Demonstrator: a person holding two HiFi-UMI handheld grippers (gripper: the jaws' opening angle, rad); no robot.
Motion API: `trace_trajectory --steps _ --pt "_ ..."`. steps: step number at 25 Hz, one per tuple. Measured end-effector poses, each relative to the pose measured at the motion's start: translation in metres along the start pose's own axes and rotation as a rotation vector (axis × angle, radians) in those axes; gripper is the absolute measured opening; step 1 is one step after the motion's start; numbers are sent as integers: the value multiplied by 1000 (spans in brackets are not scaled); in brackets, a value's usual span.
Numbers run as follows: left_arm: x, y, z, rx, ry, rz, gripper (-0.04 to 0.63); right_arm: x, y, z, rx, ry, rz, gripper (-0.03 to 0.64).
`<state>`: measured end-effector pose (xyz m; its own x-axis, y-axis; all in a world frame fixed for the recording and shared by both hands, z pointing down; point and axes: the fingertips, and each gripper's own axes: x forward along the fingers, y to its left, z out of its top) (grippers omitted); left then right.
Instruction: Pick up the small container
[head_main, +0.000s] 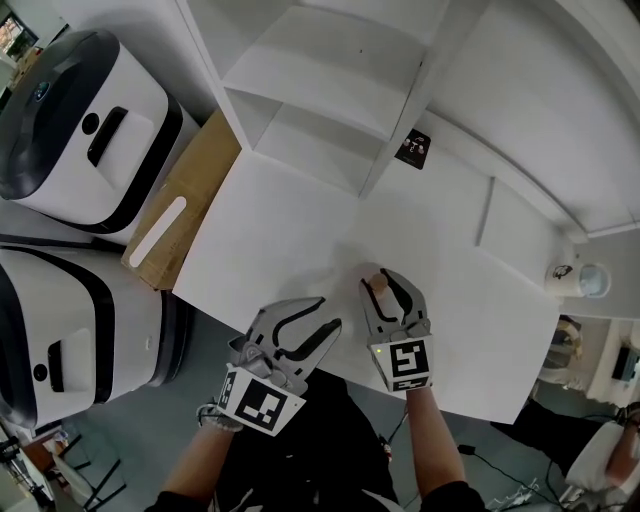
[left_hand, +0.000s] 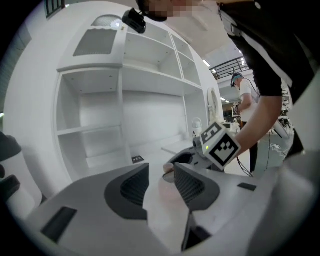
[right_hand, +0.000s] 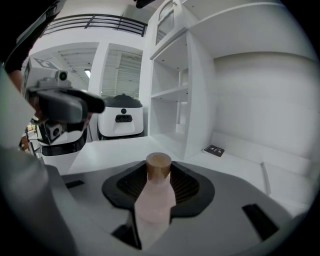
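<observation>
Fingers, head view: the right gripper (head_main: 388, 283) has its pair round the container (head_main: 378, 287), near the front edge of the table (head_main: 290, 230). The left gripper (head_main: 328, 313) sits just to its left over the same edge, with its pair a little apart. Pad contact is not readable from up here. Only this view gives the layout. A shelf (head_main: 330, 90) runs along the back, with a dark card (head_main: 413, 146) on the table at its foot. A box (head_main: 185, 200) lies against the table's left edge, and two machines (head_main: 85, 120) stand beyond it. An open stretch of table runs from the grippers to the shelf and out to the right.

Left gripper view: its fingers (left_hand: 127, 190) stand narrowly apart with nothing between them, only table below. Beyond the gap is the right gripper, near but not touching.

Right gripper view: its fingers (right_hand: 185, 187) press on both sides of the container's pale body. The container stands upright, its brown cap (right_hand: 158, 162) above the pads. The table runs on ahead to the shelf upright, with the card off to the right. The left gripper shows at far left. No view shows whether the container's base is clear of the table.
</observation>
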<state>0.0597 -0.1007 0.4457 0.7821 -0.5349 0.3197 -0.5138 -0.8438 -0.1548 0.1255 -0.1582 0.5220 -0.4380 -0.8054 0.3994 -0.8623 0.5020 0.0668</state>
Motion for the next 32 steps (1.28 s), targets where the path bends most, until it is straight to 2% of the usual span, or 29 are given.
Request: trace_trajectory --steps 5,9,15,25,32 --pt "51 -13 -53 57 94 -91 314 -1 0 5 -1 -2 -12 147" --pt "85 -23 -84 84 158 -153 364 -4 2 8 -1 -5 -18 147" --pt "114 -33 -103 111 226 -222 376 -9 7 16 17 -20 -18 147" --pt "107 -34 -72 148 182 -278 365 -27 10 40 36 -61 -51 147" --pt "88 -35 -51 169 164 -299 364 -43 19 64 13 -75 -55 147"
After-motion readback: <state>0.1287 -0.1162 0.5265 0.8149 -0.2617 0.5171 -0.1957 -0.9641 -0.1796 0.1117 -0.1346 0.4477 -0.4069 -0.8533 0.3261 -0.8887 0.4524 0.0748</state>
